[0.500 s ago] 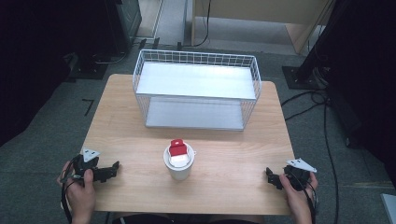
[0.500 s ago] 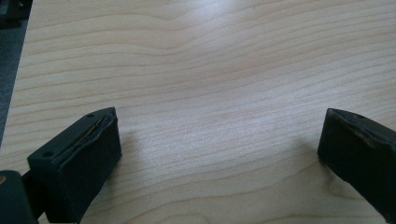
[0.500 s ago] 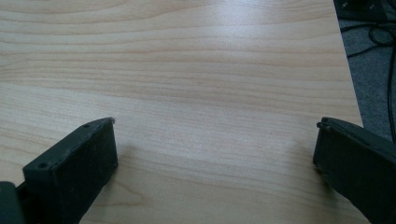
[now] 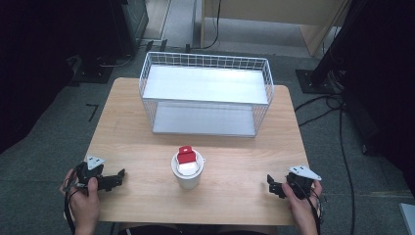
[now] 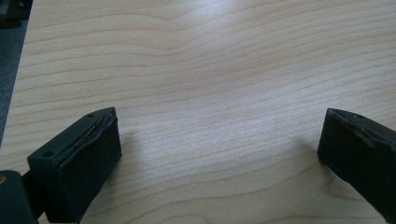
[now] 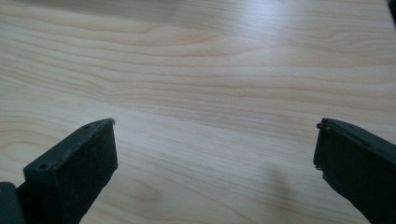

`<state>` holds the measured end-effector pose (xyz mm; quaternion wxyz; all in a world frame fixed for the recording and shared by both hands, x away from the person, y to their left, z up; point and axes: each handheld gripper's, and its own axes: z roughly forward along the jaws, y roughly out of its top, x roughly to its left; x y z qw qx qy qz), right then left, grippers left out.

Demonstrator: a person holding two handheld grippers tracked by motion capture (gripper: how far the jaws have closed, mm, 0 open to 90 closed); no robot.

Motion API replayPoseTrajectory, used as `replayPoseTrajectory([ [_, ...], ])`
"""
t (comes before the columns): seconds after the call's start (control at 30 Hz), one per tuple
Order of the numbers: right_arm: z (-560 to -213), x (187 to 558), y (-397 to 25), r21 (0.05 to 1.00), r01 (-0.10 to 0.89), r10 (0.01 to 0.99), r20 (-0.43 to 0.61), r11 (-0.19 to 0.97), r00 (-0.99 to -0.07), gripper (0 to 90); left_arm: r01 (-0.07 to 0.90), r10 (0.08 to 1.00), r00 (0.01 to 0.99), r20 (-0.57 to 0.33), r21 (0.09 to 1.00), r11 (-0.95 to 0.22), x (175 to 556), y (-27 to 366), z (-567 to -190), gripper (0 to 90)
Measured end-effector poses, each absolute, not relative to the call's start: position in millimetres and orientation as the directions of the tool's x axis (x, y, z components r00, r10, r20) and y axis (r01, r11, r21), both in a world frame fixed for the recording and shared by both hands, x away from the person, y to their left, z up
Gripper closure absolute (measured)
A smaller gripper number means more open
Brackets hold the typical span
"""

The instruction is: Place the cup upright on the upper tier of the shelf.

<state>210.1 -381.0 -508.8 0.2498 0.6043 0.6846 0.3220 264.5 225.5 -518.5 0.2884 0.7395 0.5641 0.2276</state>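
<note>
A white wire basket [image 4: 205, 93] stood at the table's far side, well beyond the white cup [image 4: 187, 171] with its red-and-white piece [image 4: 186, 155], which sat between us, unobstructed. Our left gripper [image 4: 117, 178] and right gripper [image 4: 270, 185] rested low near the wooden table's [image 4: 235, 156] near corners, both jaws spread wide, holding nothing. Grey carpet surrounded it.

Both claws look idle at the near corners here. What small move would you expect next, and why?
Probably one claw, say the right claw, slides inward toward the white cup holding a red-and-white item. Both claws rest open on bare table, the left claw equally far from the cup, and nothing is gripped. The wire basket behind stands empty.
</note>
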Motion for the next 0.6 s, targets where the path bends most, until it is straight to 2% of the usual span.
replayPoseTrajectory([
  [0.6,-498.3,211.7,-302.4,0.771,0.615,0.938,0.071,0.165,-0.340,0.0,0.703,0.966,0.260,0.011,0.684,-0.197,264.5,225.5,-518.6,0.0],
])
